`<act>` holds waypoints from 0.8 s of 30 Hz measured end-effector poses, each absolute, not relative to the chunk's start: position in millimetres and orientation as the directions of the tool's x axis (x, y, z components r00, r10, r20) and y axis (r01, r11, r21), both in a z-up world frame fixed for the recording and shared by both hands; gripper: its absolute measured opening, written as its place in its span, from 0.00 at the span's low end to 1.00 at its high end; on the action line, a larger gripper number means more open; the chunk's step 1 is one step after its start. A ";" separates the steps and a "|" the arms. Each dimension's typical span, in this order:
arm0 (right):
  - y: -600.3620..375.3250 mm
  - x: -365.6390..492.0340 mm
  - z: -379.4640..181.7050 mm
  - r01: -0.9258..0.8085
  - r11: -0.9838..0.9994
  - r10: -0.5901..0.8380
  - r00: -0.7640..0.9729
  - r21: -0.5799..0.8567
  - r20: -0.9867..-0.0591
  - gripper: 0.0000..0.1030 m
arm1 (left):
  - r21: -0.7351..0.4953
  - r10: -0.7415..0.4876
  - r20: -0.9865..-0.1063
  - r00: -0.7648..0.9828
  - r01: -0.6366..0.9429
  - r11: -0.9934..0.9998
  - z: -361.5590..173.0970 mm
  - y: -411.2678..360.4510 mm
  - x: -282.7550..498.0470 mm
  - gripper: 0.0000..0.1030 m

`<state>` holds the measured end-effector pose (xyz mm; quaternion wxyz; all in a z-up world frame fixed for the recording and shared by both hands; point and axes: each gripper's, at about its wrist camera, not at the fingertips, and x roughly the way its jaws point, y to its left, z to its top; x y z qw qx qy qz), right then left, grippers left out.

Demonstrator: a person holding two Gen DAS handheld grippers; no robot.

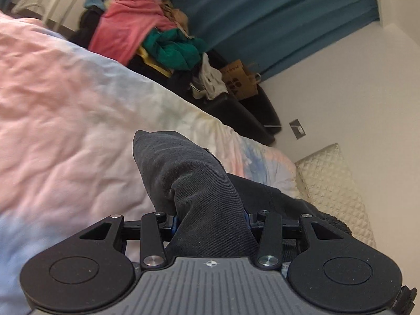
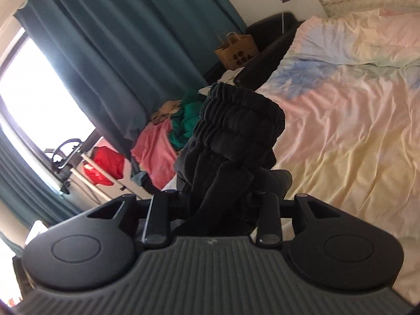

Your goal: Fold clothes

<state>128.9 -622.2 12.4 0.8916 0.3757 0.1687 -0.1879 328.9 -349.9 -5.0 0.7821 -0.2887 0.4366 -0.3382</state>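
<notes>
A dark grey garment (image 1: pixel 194 183) is bunched up between the fingers of my left gripper (image 1: pixel 210 223), which is shut on it; the cloth hides the fingertips and sticks up over the bed. In the right wrist view the same kind of dark cloth, with a ribbed elastic waistband (image 2: pixel 236 120), is clamped in my right gripper (image 2: pixel 220 204), also shut on it with fingertips hidden. Both bunches hang above the pastel tie-dye bed cover (image 1: pixel 65 110) (image 2: pixel 354 110).
A heap of clothes (image 1: pixel 147 31) (image 2: pixel 168 136) in pink, green, red and black lies beside the bed under teal curtains (image 2: pixel 118 39). A brown paper bag (image 1: pixel 240 81) (image 2: pixel 236 50) stands by a dark chair. A quilted headboard (image 1: pixel 333 183) meets the white wall.
</notes>
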 end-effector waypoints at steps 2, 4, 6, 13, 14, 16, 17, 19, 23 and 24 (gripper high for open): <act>-626.3 126.8 -8.0 0.479 0.625 -0.206 0.862 0.616 -0.462 0.34 | -0.747 -0.786 -0.496 0.369 0.280 0.603 -23.1 -384.9 356.0 0.43; -629.3 123.9 -28.9 0.495 0.603 -0.201 0.853 0.625 -0.482 0.34 | -0.733 -0.775 -0.526 0.351 0.275 0.622 -48.1 -409.9 374.0 0.43; -632.3 121.0 -49.8 0.511 0.580 -0.196 0.843 0.634 -0.501 0.34 | -0.713 -0.766 -0.548 0.337 0.290 0.638 -74.4 -425.6 385.0 0.43; -642.8 110.8 -122.9 0.567 0.498 -0.173 0.807 0.657 -0.565 0.35 | -0.643 -0.766 -0.589 0.257 0.424 0.637 -143.0 -399.8 357.1 0.51; -644.3 109.3 -133.3 0.574 0.486 -0.169 0.801 0.659 -0.574 0.36 | -0.634 -0.766 -0.587 0.264 0.439 0.637 -149.1 -395.2 349.6 0.52; -647.3 106.4 -154.2 0.590 0.461 -0.160 0.790 0.663 -0.591 0.41 | -0.615 -0.764 -0.582 0.279 0.464 0.637 -160.2 -386.7 335.6 0.55; -648.8 104.9 -164.7 0.597 0.449 -0.156 0.785 0.665 -0.600 0.43 | -0.616 -0.762 -0.580 0.290 0.455 0.642 -160.2 -385.5 332.9 0.57; -651.8 102.0 -185.6 0.612 0.424 -0.147 0.774 0.667 -0.616 0.46 | -0.616 -0.754 -0.578 0.312 0.439 0.654 -159.5 -383.4 327.5 0.61; -657.8 96.1 -165.4 0.635 0.402 -0.123 0.752 0.660 -0.648 0.52 | -0.499 -0.674 -0.640 0.370 0.467 0.730 -129.9 -386.5 311.9 0.62; -657.2 91.8 -157.3 0.648 0.404 -0.128 0.739 0.645 -0.662 0.52 | -0.479 -0.664 -0.648 0.375 0.478 0.737 -120.5 -385.5 306.8 0.62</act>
